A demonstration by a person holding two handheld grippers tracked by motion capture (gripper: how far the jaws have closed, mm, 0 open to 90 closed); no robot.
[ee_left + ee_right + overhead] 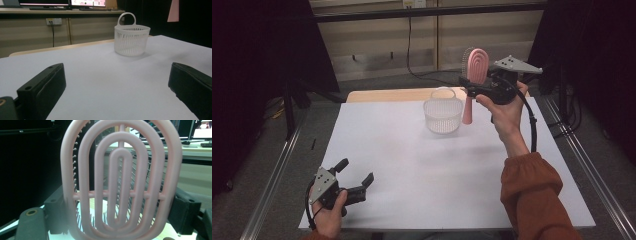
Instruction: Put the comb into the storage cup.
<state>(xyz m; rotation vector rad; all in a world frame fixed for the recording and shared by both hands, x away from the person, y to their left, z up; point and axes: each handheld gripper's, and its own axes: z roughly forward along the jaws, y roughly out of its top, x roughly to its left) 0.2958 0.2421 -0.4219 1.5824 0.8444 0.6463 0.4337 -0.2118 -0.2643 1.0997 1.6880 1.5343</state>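
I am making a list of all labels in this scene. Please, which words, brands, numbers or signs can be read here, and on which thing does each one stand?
No text can be read.
Monitors behind the table, left gripper view: bright screens, contents too blurred.
Wall socket plate: no legible marking.
White basket, pink hairbrush, white table: no lettering visible.

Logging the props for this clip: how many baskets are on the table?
1. The white basket stands upright at the far middle of the table, just left of the pink hairbrush held in the right gripper.
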